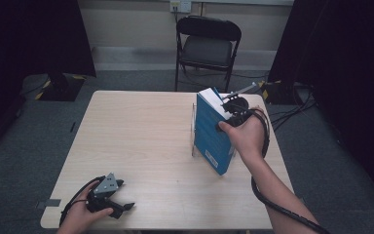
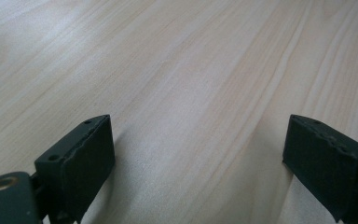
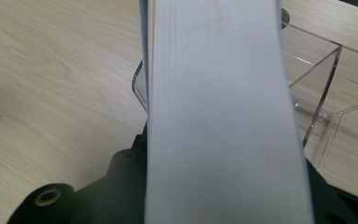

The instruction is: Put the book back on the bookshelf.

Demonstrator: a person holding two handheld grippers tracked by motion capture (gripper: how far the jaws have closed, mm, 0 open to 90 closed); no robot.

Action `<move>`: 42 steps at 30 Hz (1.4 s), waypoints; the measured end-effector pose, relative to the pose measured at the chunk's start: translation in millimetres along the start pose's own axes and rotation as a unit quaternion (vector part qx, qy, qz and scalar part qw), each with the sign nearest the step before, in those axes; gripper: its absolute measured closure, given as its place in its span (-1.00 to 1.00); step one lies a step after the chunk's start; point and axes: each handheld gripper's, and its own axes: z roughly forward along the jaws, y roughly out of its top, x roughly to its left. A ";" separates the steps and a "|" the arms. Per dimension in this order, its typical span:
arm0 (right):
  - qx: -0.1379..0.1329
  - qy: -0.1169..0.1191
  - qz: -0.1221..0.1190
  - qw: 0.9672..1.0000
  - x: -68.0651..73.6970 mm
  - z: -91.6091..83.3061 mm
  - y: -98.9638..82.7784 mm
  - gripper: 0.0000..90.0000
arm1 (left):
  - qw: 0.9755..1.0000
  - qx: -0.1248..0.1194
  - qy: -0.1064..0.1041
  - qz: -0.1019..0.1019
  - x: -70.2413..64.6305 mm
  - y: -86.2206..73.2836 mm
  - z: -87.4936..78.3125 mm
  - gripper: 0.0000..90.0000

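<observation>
A thick blue book (image 1: 212, 131) with white page edges (image 3: 219, 116) stands tilted at the right of the table, its top leaning away from me. My right gripper (image 1: 233, 109) is shut on it from the page side near its upper end; in the right gripper view the pages run up between the jaws and hide them. A clear acrylic stand (image 1: 194, 129) is right beside the book's left face, and whether they touch I cannot tell. My left gripper (image 1: 124, 195) rests at the table's front left corner. Its jaws (image 2: 196, 135) are wide open over bare wood.
The light wooden table (image 1: 141, 136) is bare on its left and middle. The clear stand's walls (image 3: 326, 93) rise to the right of the book. A black folding chair (image 1: 208, 46) stands behind the table. Cables lie on the floor at the right.
</observation>
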 end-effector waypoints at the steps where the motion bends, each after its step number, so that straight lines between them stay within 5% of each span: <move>1: -0.001 0.002 0.001 1.000 -0.5 1.2 0.5 0.38 | 1.000 0.000 0.000 0.000 0.0 0.0 0.0 -0.81; 29: -0.008 -0.014 0.009 1.000 -1.3 13.0 5.5 0.38 | 1.000 -0.002 -0.001 0.002 0.4 -0.4 -0.2 -0.81; 42: -0.022 -0.030 0.034 0.999 2.5 17.6 12.7 0.38 | 1.000 -0.003 -0.005 -0.001 -0.1 -1.0 -0.2 -0.81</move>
